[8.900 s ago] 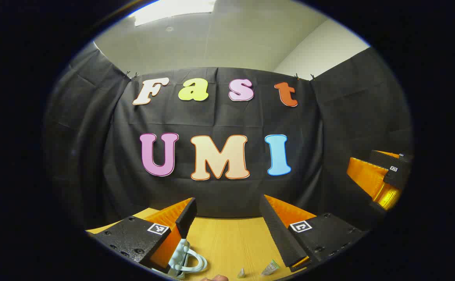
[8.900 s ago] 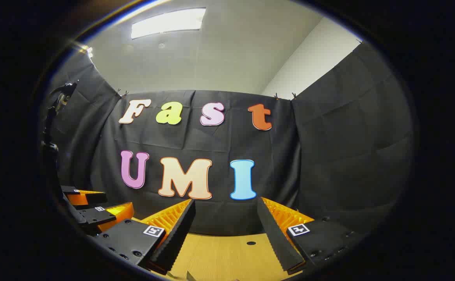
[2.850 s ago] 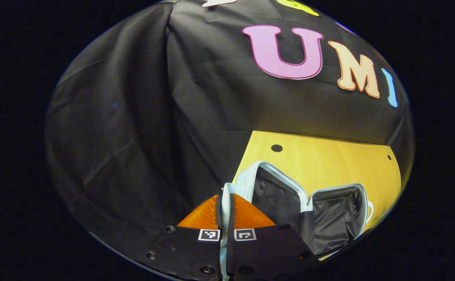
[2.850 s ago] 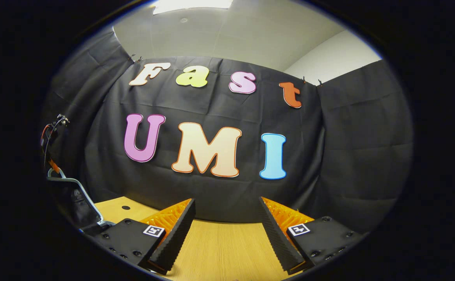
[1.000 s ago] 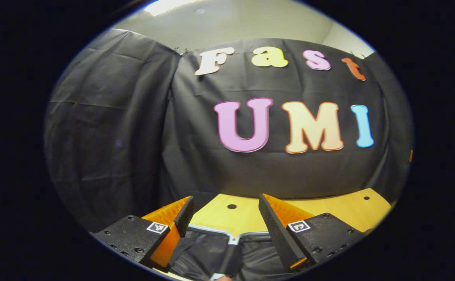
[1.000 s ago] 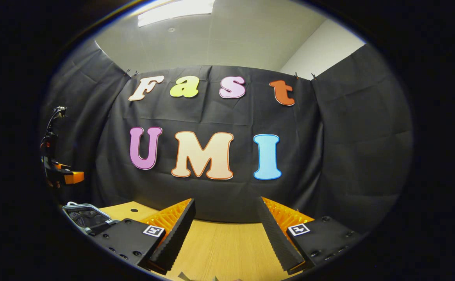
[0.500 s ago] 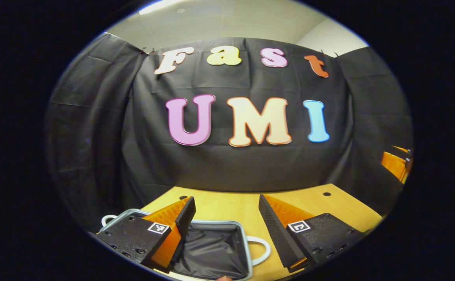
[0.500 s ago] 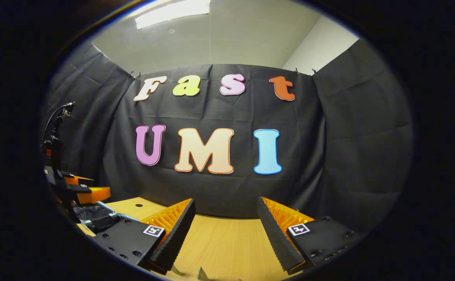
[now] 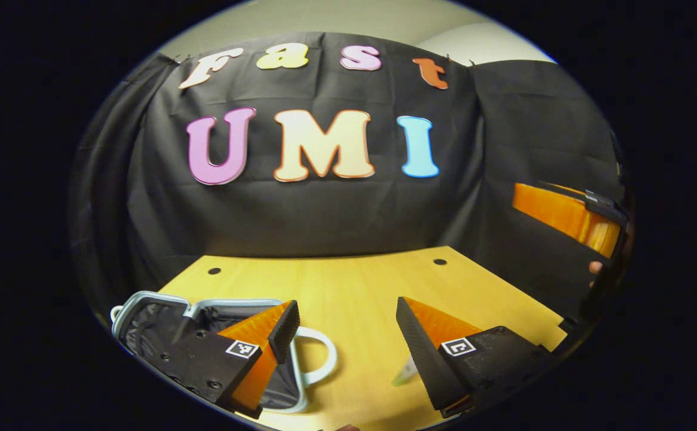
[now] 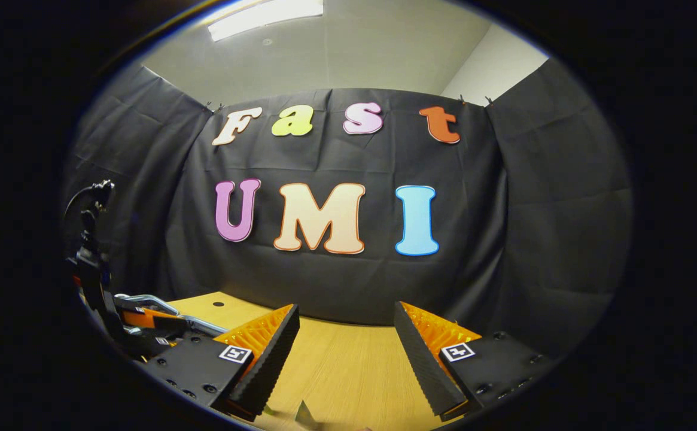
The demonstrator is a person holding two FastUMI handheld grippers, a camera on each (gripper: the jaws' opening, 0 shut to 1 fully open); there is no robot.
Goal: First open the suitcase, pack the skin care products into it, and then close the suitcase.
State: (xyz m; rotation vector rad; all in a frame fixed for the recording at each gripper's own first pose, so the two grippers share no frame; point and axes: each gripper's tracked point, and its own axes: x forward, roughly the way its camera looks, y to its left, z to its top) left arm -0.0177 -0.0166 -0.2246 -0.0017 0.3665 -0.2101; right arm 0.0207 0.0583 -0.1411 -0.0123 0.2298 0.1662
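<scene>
While my left gripper (image 9: pixel 346 323) hangs wide open over the wooden table (image 9: pixel 348 281), the suitcase (image 9: pixel 163 317) lies open at about 8 o'clock in the left gripper view, its dark lining up, its long axis running left to right and its handle (image 9: pixel 318 359) pointing toward 3 o'clock. A small skin care tube (image 9: pixel 404 372) lies beside my right-hand finger. My right gripper (image 10: pixel 346 341) is also spread open, holding nothing, above bare table.

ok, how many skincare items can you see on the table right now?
2 partly visible. One small tube lies on the table beside the left gripper, right of the open suitcase. One packet tip sits low between the right gripper's fingers. More may be hidden.
</scene>
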